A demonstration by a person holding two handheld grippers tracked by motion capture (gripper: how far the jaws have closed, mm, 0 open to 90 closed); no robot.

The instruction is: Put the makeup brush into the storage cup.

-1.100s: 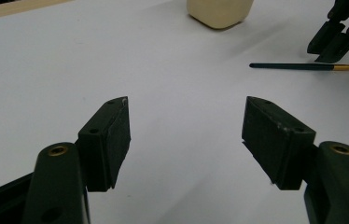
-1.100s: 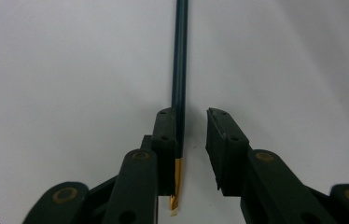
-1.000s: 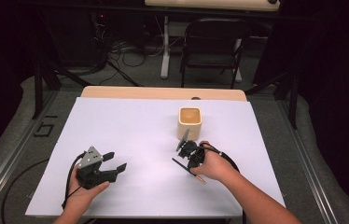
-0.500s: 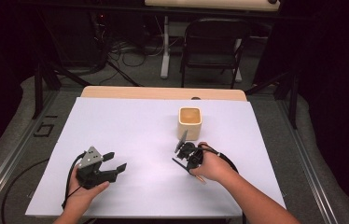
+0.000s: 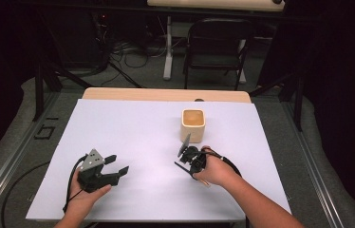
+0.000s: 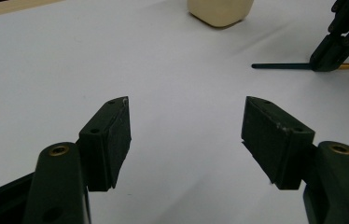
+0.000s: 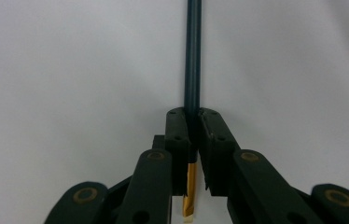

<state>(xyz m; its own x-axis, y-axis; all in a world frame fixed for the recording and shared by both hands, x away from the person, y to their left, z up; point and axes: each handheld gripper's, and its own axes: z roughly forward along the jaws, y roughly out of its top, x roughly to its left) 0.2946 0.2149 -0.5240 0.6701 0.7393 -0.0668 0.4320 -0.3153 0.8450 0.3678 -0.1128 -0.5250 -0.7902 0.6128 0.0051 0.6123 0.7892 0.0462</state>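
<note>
A thin dark stick [image 7: 192, 56] with a gold end lies flat on the white sheet. My right gripper [image 7: 192, 116] is shut on it near the gold end; its jaws have just been closing with the stick between them. From above, that right gripper [image 5: 188, 160] sits just in front of a small cream cup [image 5: 193, 124], with the stick [image 5: 180, 166] poking out to its left. My left gripper [image 5: 117, 164] rests at the front left, held in a hand. Its jaws stand open over bare sheet, as the left gripper [image 6: 185, 135] view shows.
The white sheet [image 5: 133, 133] covers a wooden table whose far edge [image 5: 166, 94] shows behind it. The cup [image 6: 219, 9] and stick [image 6: 280, 66] lie ahead of the left gripper. A black chair [image 5: 213, 42] and cables stand on the floor beyond.
The right gripper's jaws have drawn a little closer on the stick. Both hands have stayed where they were.
</note>
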